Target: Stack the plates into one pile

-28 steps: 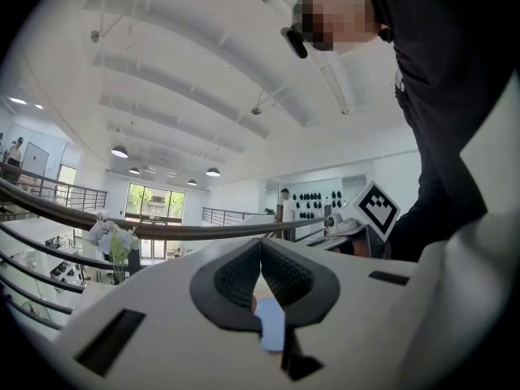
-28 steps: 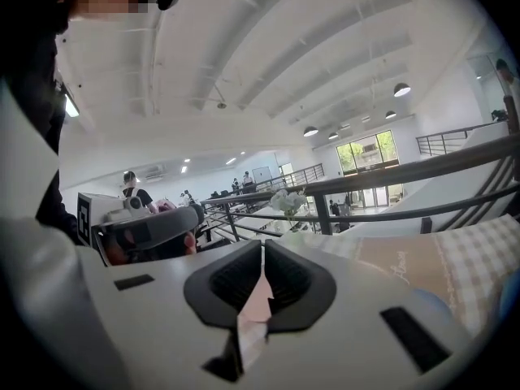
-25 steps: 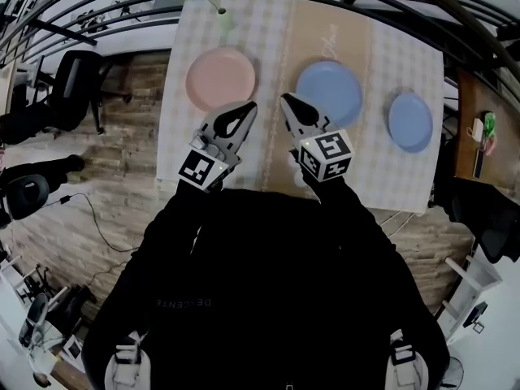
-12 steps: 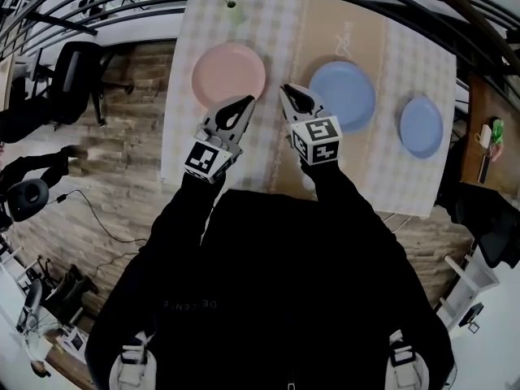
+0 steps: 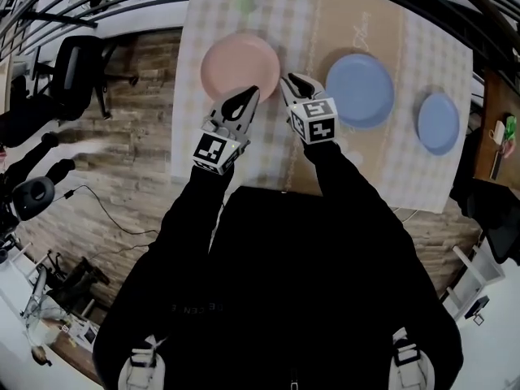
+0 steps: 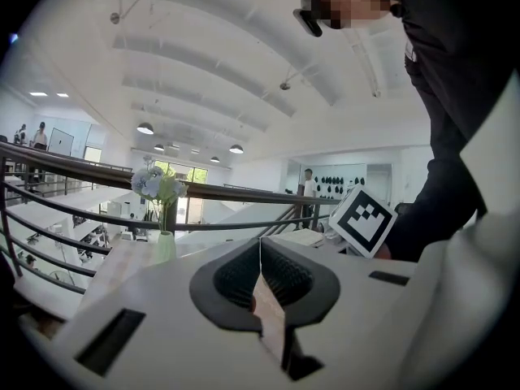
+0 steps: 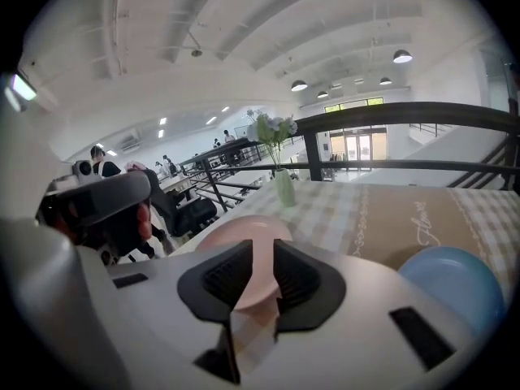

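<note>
Pink plate [image 5: 240, 65] just beyond left tongs [image 5: 251, 93]

We see our right hand-held gripper [image 7: 262, 257] with its dark ribbed jaws opening and nothing between them. Through the gap shows the round pale-pink plate [image 7: 236, 232], lying on the checked-cloth counter [image 7: 341, 205]. Right of that plate lies a round blue plate [image 7: 451, 287]. Behind it stands a slim green vase of flowers [image 7: 283, 188].

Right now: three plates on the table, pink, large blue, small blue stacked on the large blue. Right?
Not stacked. In the head view the small blue plate lies alone on the table, apart from the large blue plate. Rest holds: three plates, the pink plate included.
</note>
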A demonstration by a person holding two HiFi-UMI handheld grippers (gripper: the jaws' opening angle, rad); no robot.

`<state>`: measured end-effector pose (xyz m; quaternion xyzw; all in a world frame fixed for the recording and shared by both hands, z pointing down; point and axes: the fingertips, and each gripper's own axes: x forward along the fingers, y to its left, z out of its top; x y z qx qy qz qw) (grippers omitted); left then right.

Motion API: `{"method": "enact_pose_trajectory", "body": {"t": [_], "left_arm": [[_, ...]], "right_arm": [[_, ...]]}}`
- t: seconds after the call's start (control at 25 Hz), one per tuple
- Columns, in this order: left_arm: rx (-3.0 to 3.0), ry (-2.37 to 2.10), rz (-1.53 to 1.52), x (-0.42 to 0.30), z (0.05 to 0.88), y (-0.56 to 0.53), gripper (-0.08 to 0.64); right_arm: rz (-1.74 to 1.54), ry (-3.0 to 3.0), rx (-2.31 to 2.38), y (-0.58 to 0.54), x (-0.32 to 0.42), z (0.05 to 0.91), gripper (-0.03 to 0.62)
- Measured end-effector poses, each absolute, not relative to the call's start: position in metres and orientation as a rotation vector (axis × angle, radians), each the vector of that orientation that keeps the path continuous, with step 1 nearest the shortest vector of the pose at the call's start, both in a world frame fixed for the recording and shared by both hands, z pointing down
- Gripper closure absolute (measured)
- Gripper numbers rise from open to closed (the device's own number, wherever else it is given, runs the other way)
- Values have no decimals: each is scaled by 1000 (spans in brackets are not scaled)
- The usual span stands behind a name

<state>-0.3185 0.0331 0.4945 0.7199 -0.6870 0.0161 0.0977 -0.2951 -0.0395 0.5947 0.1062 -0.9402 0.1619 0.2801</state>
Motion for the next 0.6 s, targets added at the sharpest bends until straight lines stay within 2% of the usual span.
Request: {"method": "enact_pose_trajectory", "body": {"t": [0.44,0.6], "left_arm": [[2096,-1993,26,-345,526,35,538],[2078,-1982,9,-352,532,34,538]], "right_arm": [[576,-2388,365,-44,-321,655,398],[595,-2333,377,-41,-329,679,376]]}}
